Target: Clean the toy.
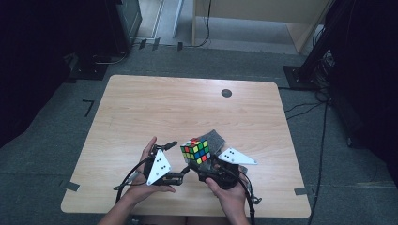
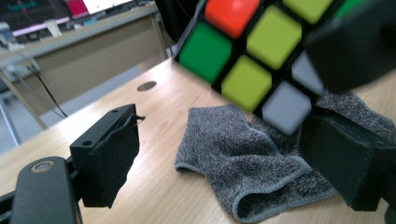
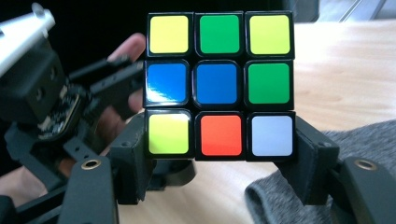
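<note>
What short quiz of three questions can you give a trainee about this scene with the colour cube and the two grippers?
1. True or false: the right gripper is shut on the cube.
2. What lies on the table under and behind the cube? A) a grey cloth B) a red plate C) a glass bottle
3. Complete: the jaws of the left gripper stand ____, with nothing pressed between them.

Key:
1. True; its pads press on the cube's bottom row from both sides.
2. A, the grey cloth.
3. open
</note>
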`<state>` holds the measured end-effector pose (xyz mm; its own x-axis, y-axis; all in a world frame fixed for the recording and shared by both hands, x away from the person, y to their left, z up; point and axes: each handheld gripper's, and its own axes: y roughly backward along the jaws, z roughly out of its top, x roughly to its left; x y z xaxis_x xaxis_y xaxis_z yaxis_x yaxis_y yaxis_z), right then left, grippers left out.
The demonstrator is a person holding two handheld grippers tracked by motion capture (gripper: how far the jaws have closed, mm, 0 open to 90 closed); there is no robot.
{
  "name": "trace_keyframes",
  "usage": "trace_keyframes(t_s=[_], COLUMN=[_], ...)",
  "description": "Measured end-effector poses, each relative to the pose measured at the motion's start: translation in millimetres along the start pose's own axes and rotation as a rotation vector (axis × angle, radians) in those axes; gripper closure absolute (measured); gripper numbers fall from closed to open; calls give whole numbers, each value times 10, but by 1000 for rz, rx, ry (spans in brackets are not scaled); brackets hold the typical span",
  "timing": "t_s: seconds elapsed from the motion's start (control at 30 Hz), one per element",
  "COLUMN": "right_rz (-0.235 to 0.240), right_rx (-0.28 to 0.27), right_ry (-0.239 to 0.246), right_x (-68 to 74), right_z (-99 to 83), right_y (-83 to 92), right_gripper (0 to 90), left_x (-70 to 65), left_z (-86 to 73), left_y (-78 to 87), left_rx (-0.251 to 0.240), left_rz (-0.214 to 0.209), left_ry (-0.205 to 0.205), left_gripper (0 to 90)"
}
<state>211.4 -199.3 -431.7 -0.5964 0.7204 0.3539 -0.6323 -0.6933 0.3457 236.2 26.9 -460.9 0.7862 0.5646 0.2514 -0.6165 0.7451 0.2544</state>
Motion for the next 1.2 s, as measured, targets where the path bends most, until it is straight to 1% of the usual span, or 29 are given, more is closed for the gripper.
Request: trace_keyframes(t_s=[0.07, 0.1, 0.17, 0.23, 0.3, 0.4, 0.43, 0.47, 0.5, 0.53, 0.57, 0.6, 0.67, 0.7, 0.73, 0.77, 0.8, 0.83, 0.87, 0.9, 0.93, 0.97, 1.0, 1.03, 1.07, 1.1, 1.13, 1.17, 1.2], right_rz=[4, 8, 16, 32, 45, 88, 104, 109, 109, 111, 118, 134, 159, 170, 168, 152, 121, 77, 39, -16, -90, -138, -166, -185, -209, -221, -248, -273, -284], right_rx=[30, 40, 58, 72, 88, 116, 129, 142, 147, 146, 144, 135, 91, 58, 33, 0, -31, -64, -80, -85, -64, -51, -33, -13, 26, 49, 80, 91, 95], right_ry=[5, -1, -20, -40, -61, -118, -131, -143, -148, -152, -156, -167, -180, -186, -182, -174, -167, -155, -136, -117, -86, -63, -44, -29, 0, 22, 64, 90, 103], right_x=[15, 17, 16, 13, 1, -38, -47, -53, -59, -66, -75, -94, -128, -150, -169, -198, -236, -296, -341, -399, -472, -525, -570, -599, -635, -651, -662, -661, -665], right_z=[-3, -2, 4, 12, 19, 27, 27, 29, 27, 23, 19, 17, 42, 69, 92, 123, 143, 152, 147, 128, 90, 48, 2, -36, -100, -135, -188, -226, -250], right_y=[-25, -36, -46, -48, -56, -75, -84, -91, -92, -90, -85, -74, -28, 14, 53, 107, 157, 199, 210, 210, 196, 172, 140, 109, 47, 6, -59, -99, -125], right_gripper=[346, 345, 345, 345, 345, 345, 344, 344, 343, 342, 341, 332, 311, 295, 282, 279, 279, 279, 287, 304, 323, 330, 339, 352, 357, 359, 370, 378, 380], left_x=[-4, -6, -14, -35, -50, -91, -108, -126, -147, -158, -160, -153, -118, -95, -55, -10, 55, 95, 149, 208, 246, 278, 297, 323, 336, 352, 365, 374, 377], left_z=[3, 3, 2, -4, -10, -25, -28, -30, -33, -34, -27, -22, -12, -13, -17, -25, -33, -37, -39, -34, -25, -14, -7, 6, 14, 17, 13, 4, -24], left_y=[5, 9, 12, 4, -12, -33, -34, -32, -31, -27, -19, -13, -9, -8, 1, 14, 35, 50, 70, 92, 104, 113, 118, 121, 120, 122, 127, 133, 147], left_rx=[-8, -16, -26, -41, -41, -38, -37, -37, -32, -29, -27, -31, -22, -16, -7, -1, 8, 14, 20, 19, 18, 19, 18, 21, 25, 29, 29, 24, 18], left_rz=[-4, -7, -12, -16, -23, -35, -32, -36, -27, -23, -25, -24, 1, 11, 21, 28, 36, 41, 39, 36, 38, 37, 37, 36, 40, 47, 48, 43, 34], left_ry=[-19, -35, -52, -80, -91, -112, -122, -130, -144, -148, -134, -114, -67, -51, -31, -3, 31, 52, 89, 137, 170, 202, 223, 256, 267, 278, 295, 310, 323], left_gripper=[137, 138, 145, 161, 196, 277, 287, 301, 320, 327, 331, 334, 336, 337, 338, 338, 338, 338, 338, 338, 338, 338, 338, 338, 338, 338, 338, 338, 338])
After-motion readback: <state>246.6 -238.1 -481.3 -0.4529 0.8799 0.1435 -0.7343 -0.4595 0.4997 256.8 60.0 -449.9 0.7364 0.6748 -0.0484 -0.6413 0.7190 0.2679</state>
